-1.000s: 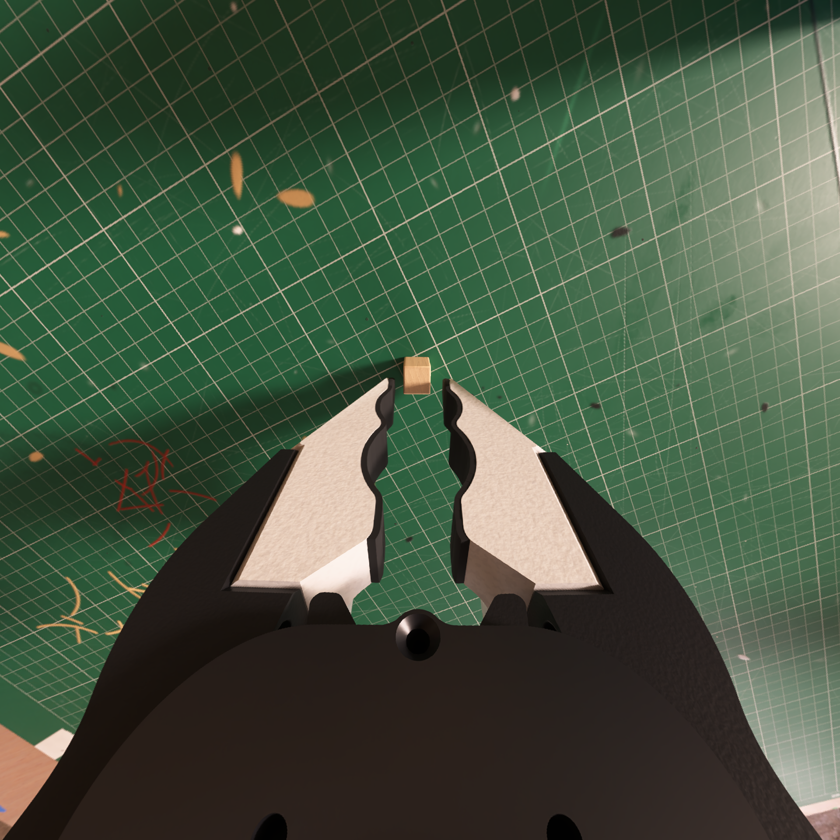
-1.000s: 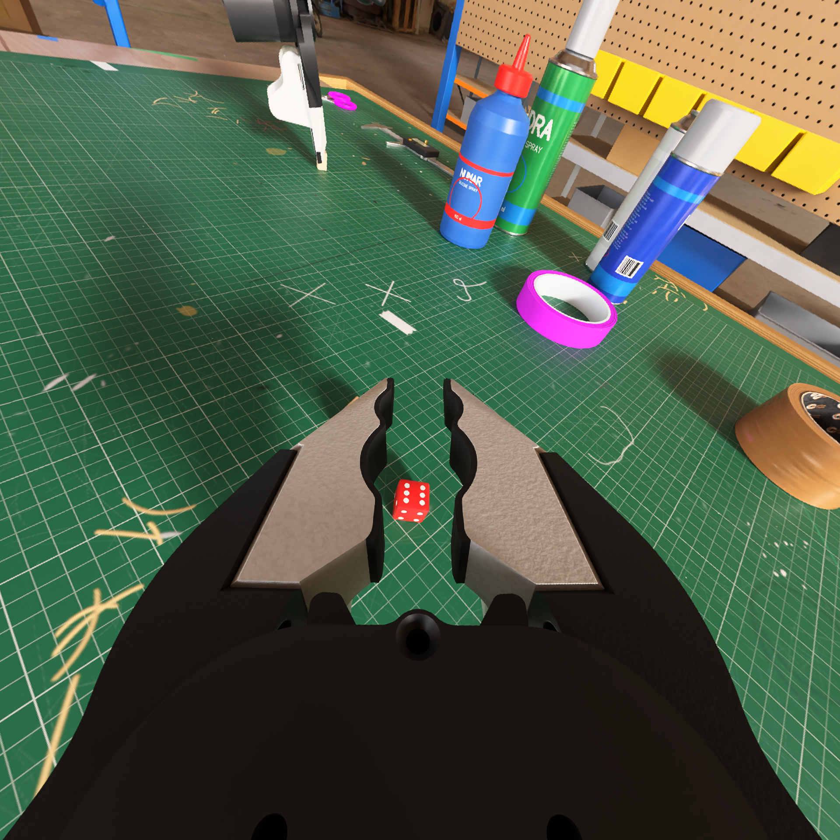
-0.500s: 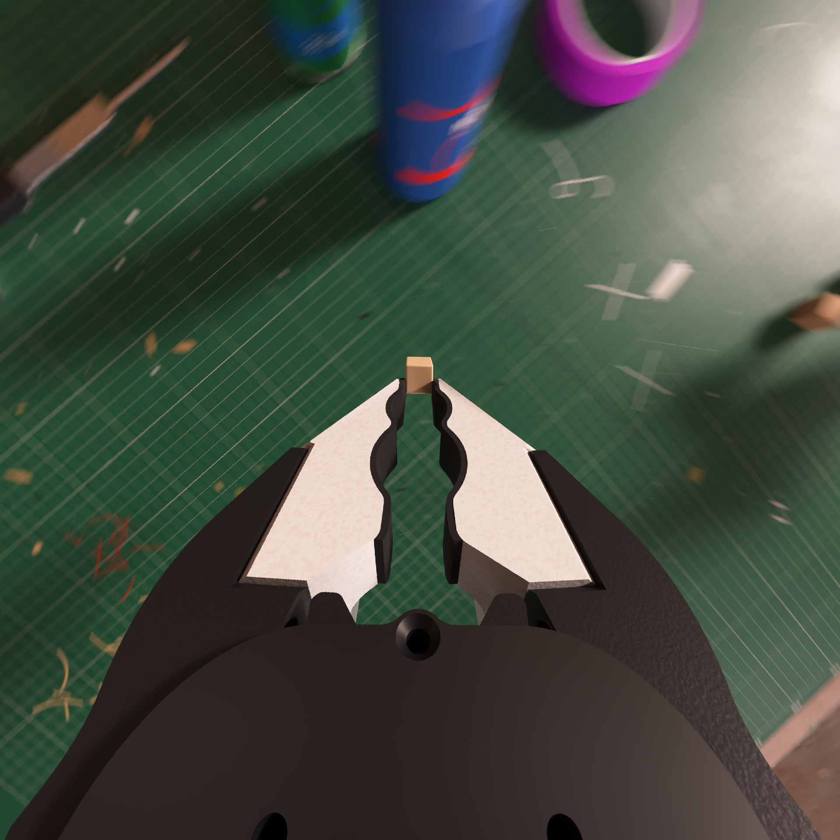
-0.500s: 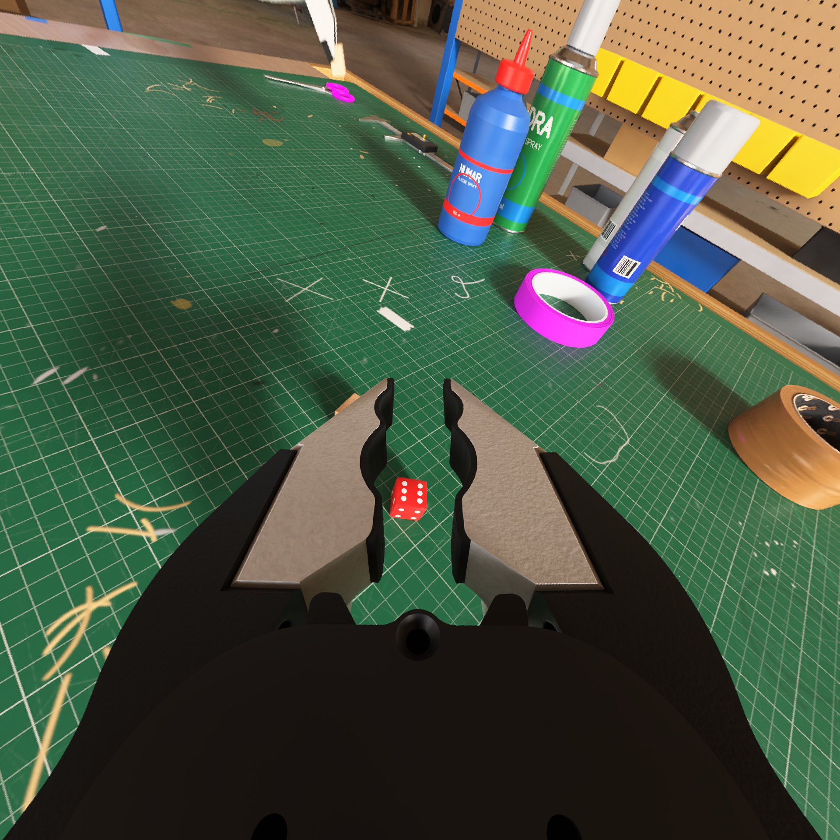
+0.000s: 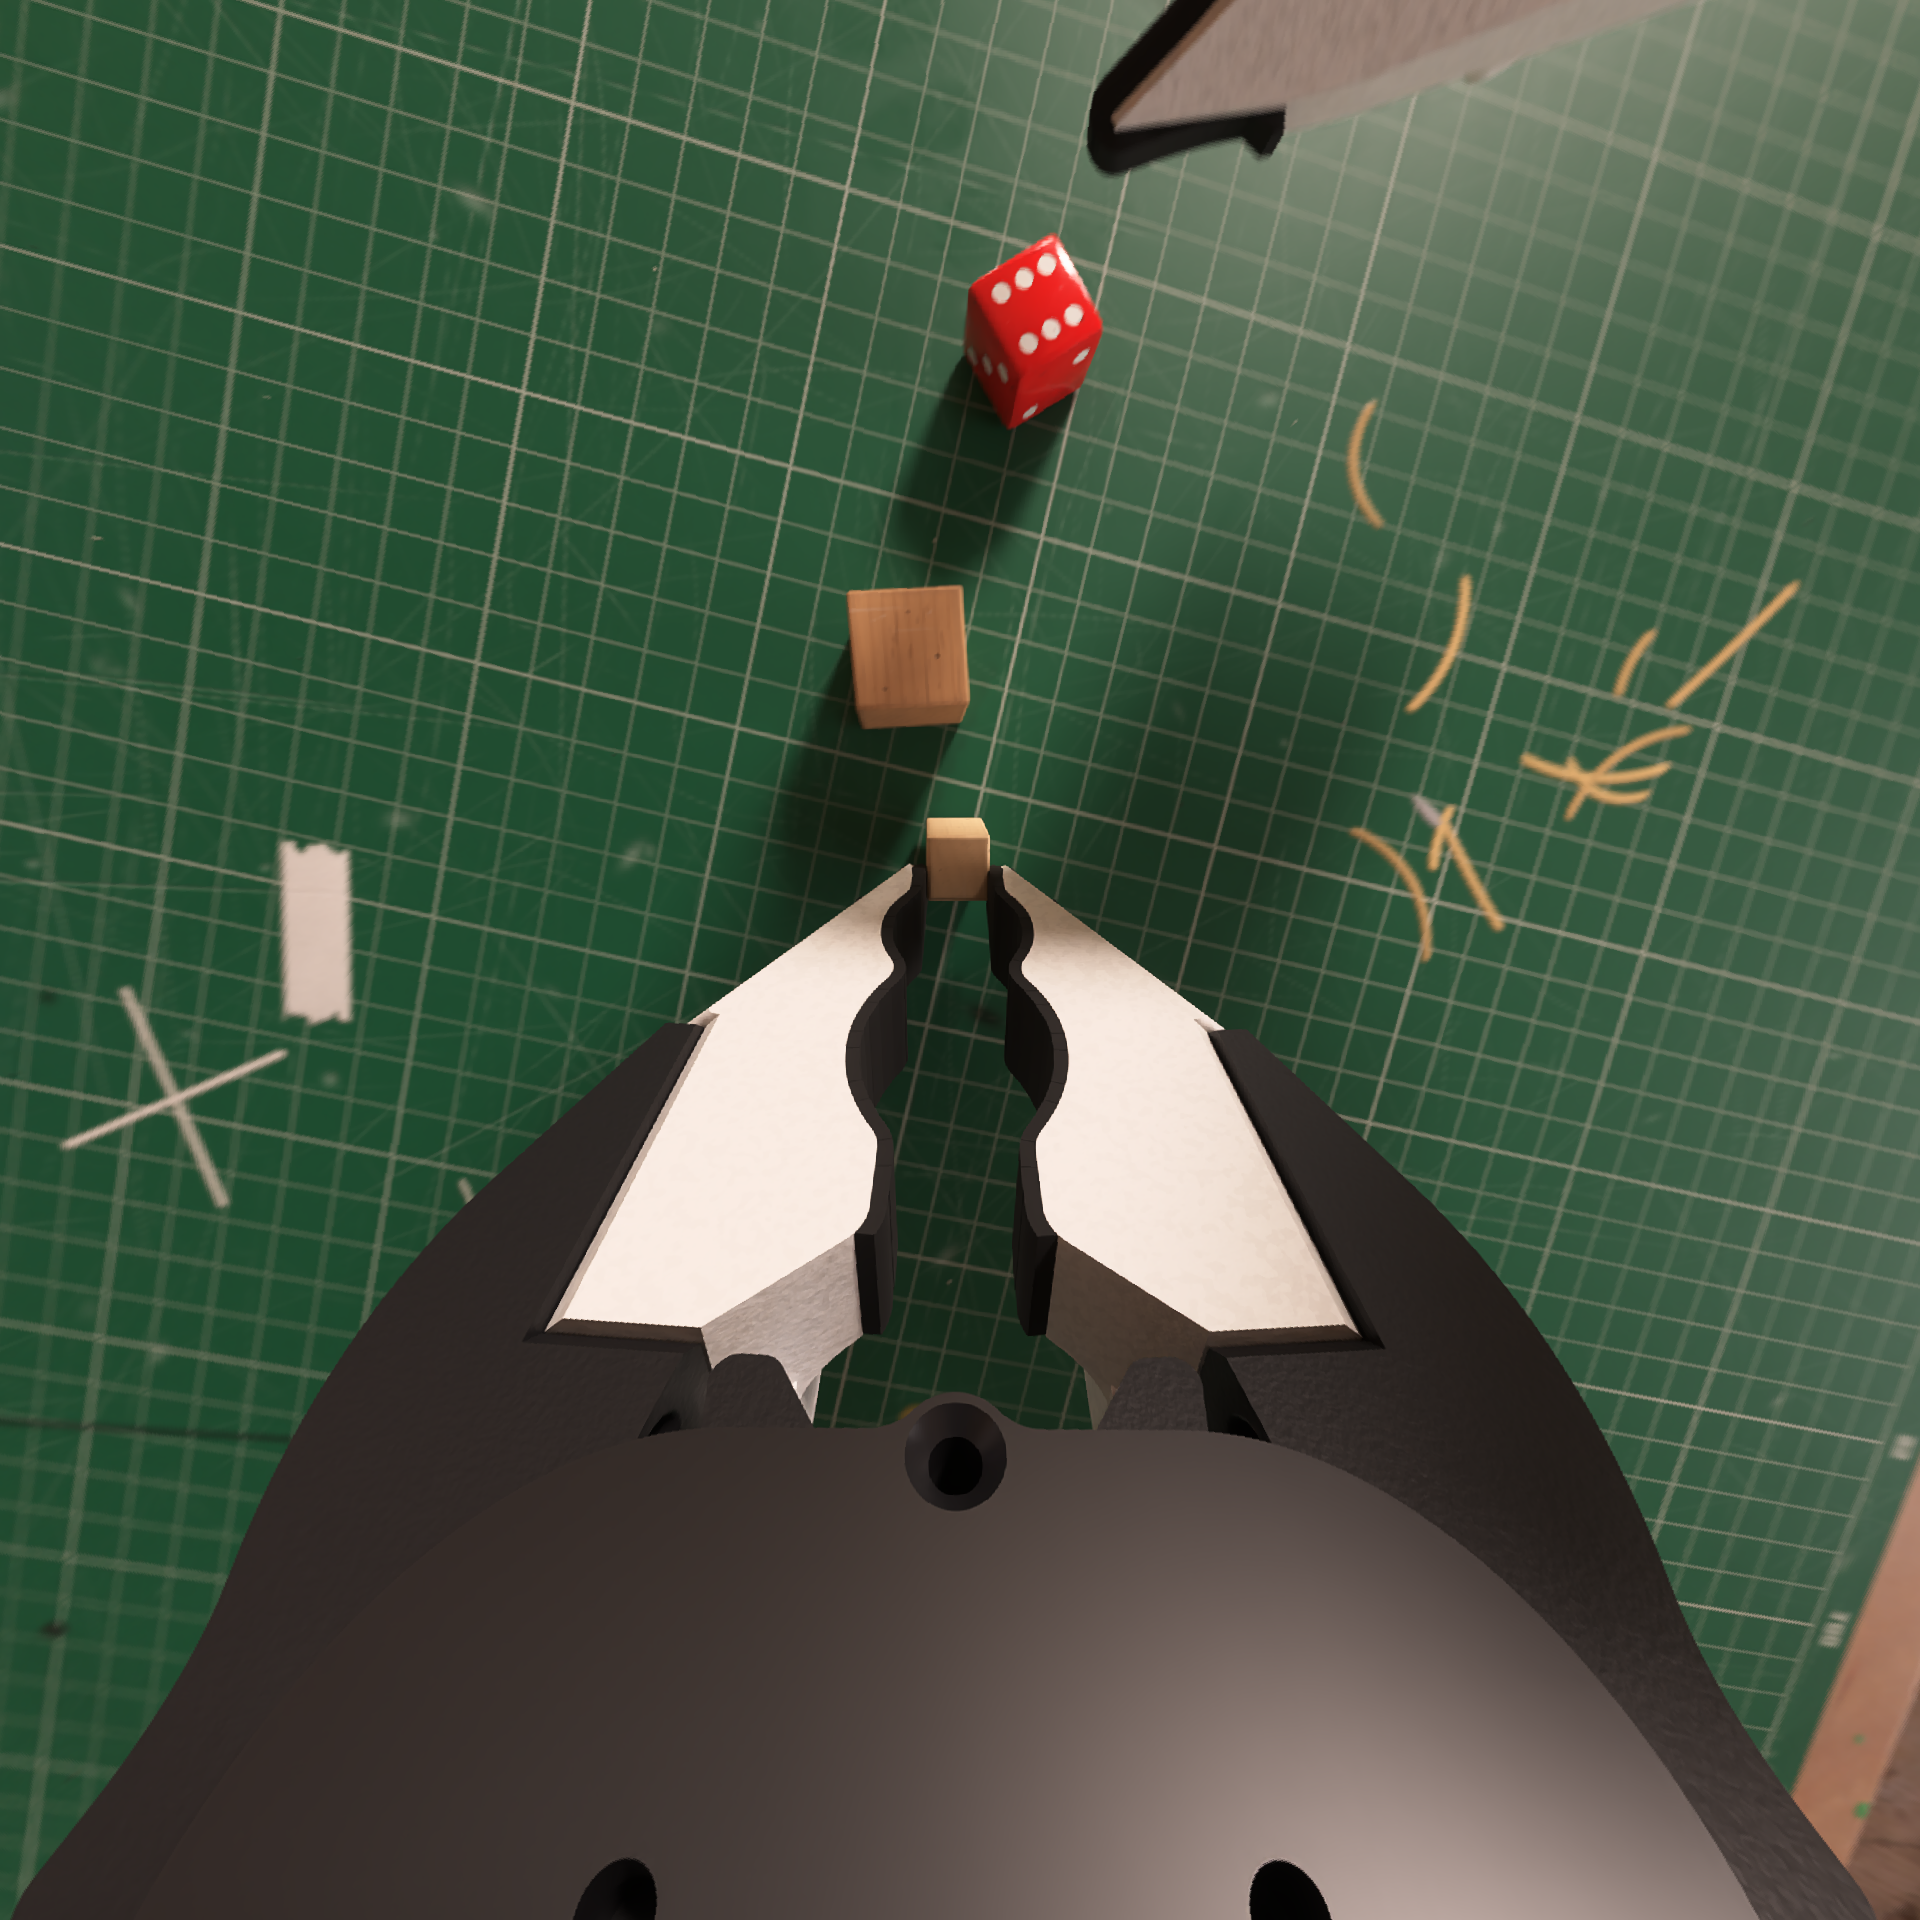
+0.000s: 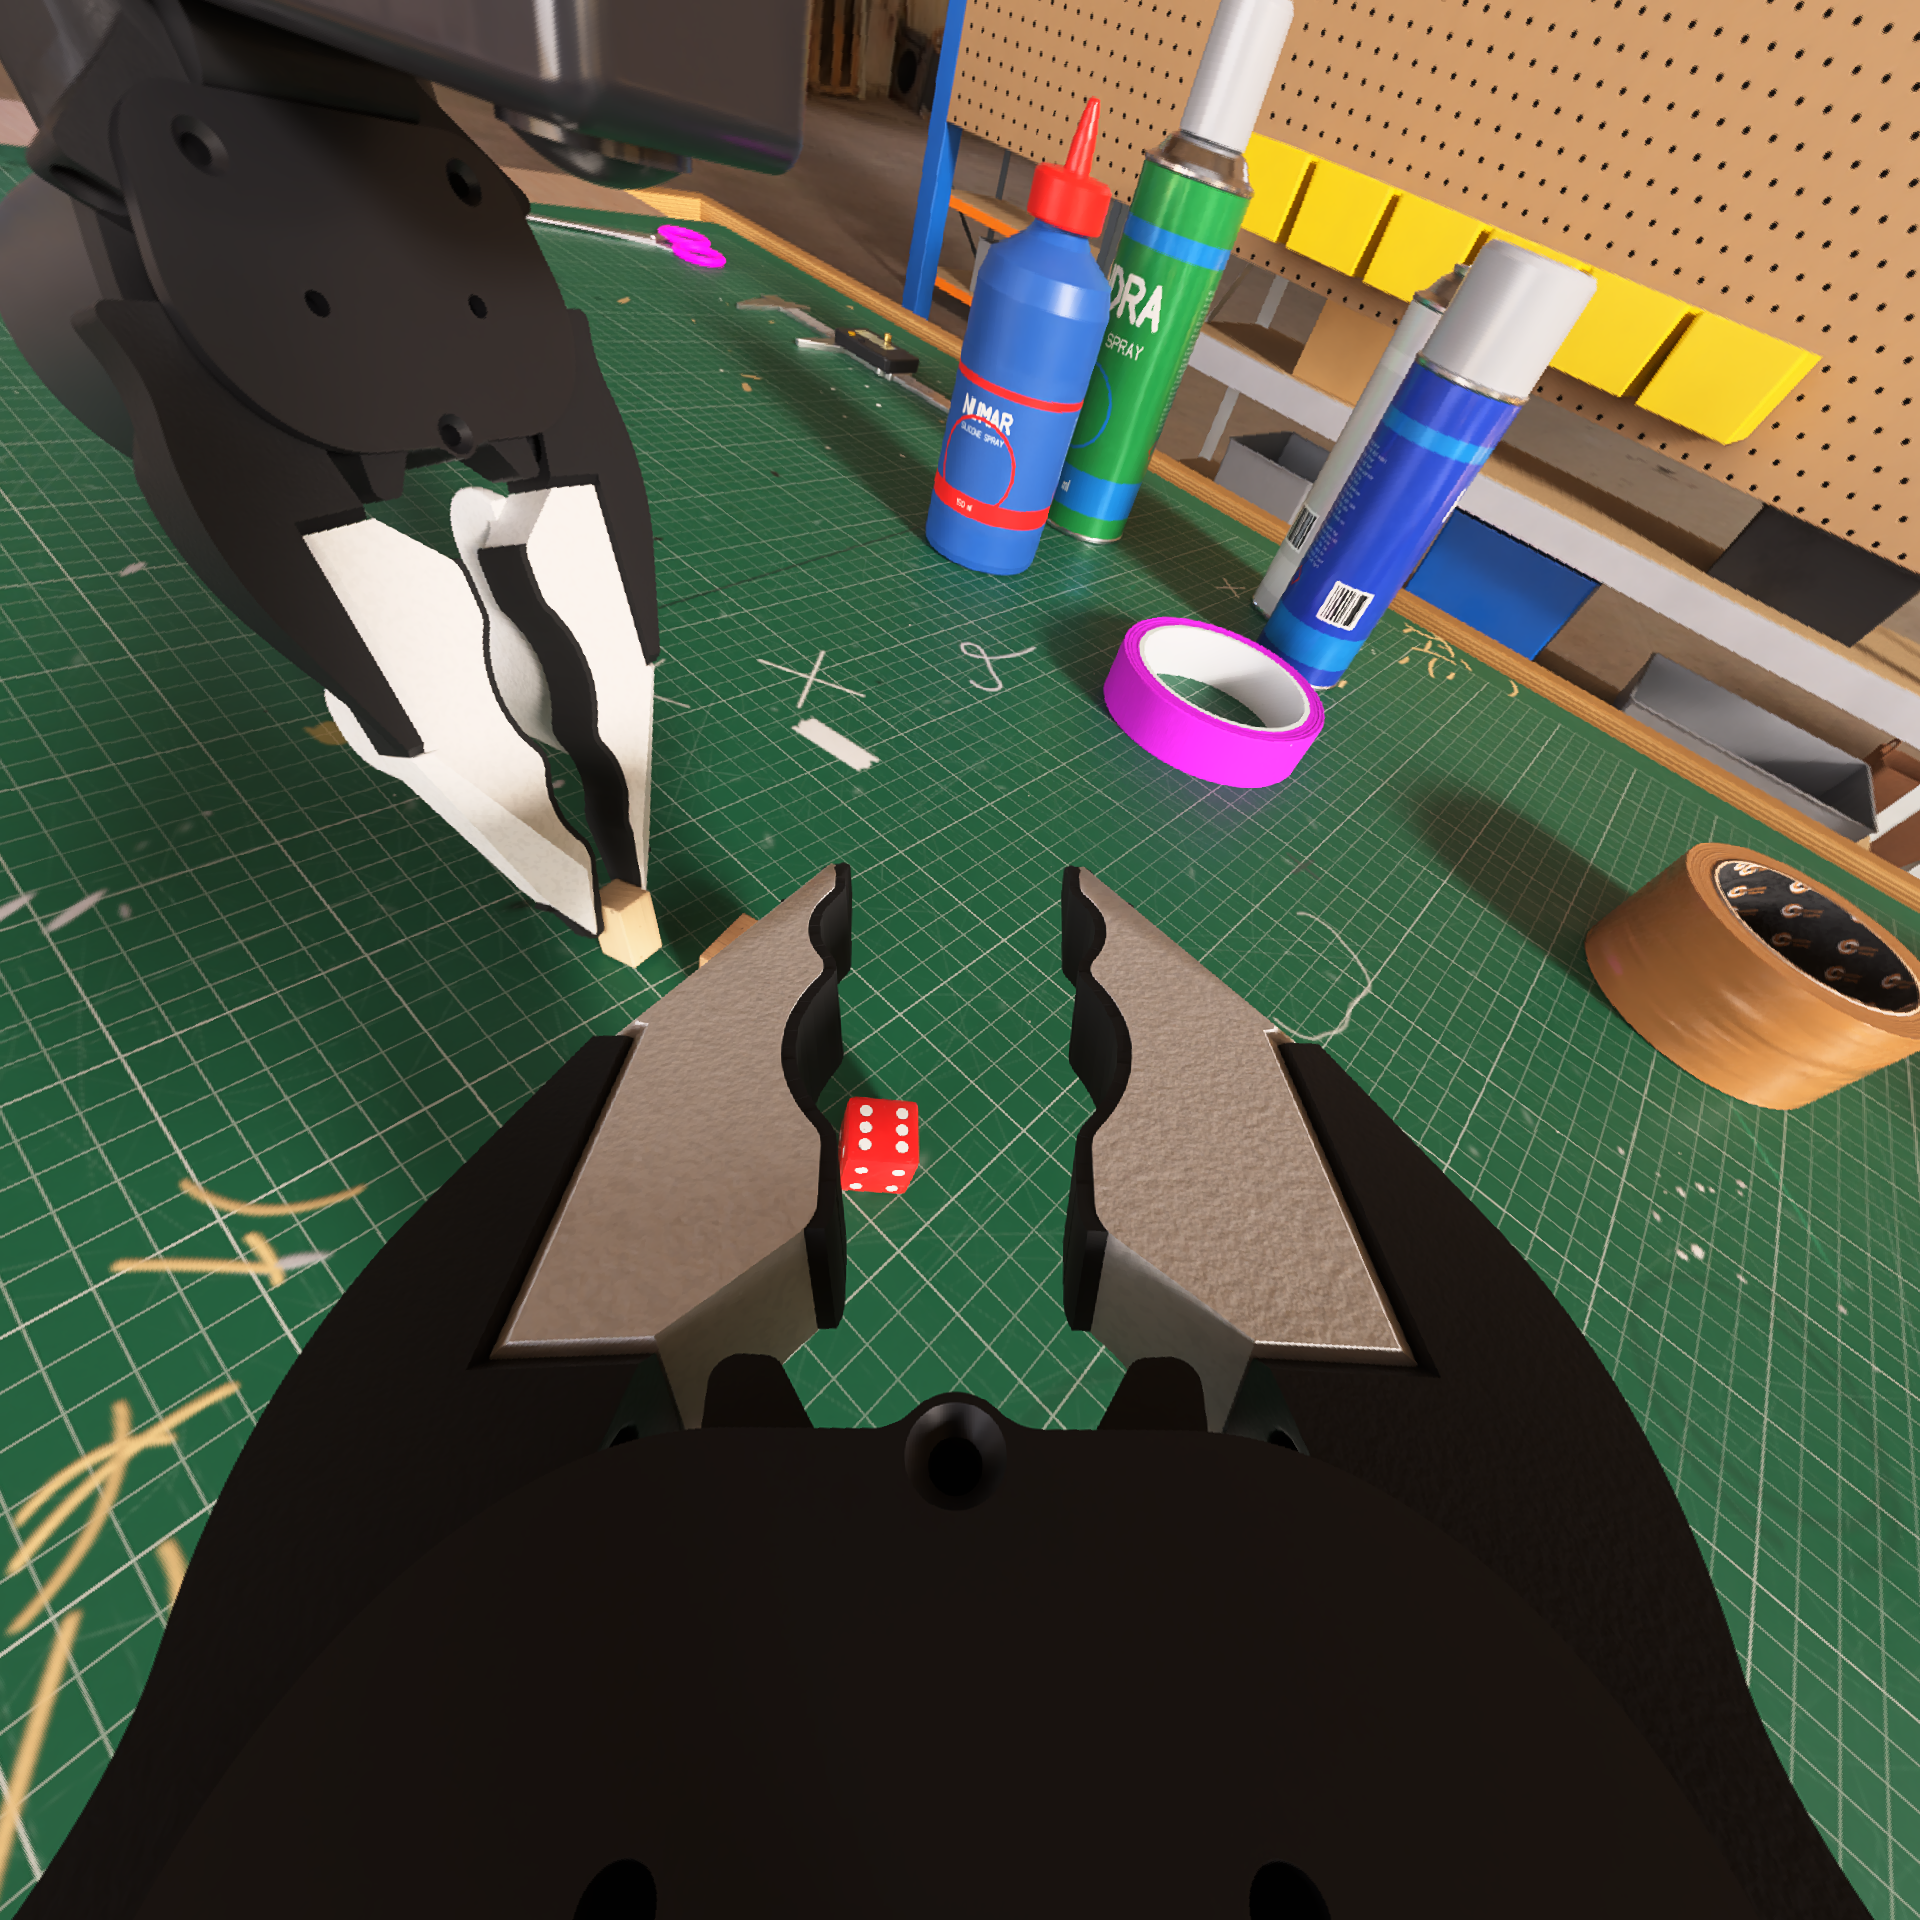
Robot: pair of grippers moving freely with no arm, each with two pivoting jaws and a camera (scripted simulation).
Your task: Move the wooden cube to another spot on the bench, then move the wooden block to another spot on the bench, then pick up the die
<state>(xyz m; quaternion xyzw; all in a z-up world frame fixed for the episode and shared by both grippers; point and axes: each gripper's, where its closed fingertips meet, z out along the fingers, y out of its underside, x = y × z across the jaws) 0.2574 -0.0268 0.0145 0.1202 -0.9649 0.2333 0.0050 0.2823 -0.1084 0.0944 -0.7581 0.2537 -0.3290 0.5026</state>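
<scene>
The left gripper point(image 5: 956, 883), pinching the small pale wooden cube point(image 5: 957, 857), has carried it beside the bigger brown wooden block point(image 5: 907, 655) and red spotted die point(image 5: 1031, 327), while the empty right gripper point(image 6: 956, 894) has spread wider over that die.

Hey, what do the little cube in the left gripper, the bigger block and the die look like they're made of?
Wooden cube: pale, unfinished wood, matte, faint grain. Wooden block: darker tan wood, with visible grain lines and small dark specks. Die: probably glossy red plastic, with soft highlights, rounded corners and white pips. The left gripper pinches the cube at its fingertips.

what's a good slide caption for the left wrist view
Left gripper pinching a small wooden cube above the green mat, wooden block and red die ahead.
</scene>
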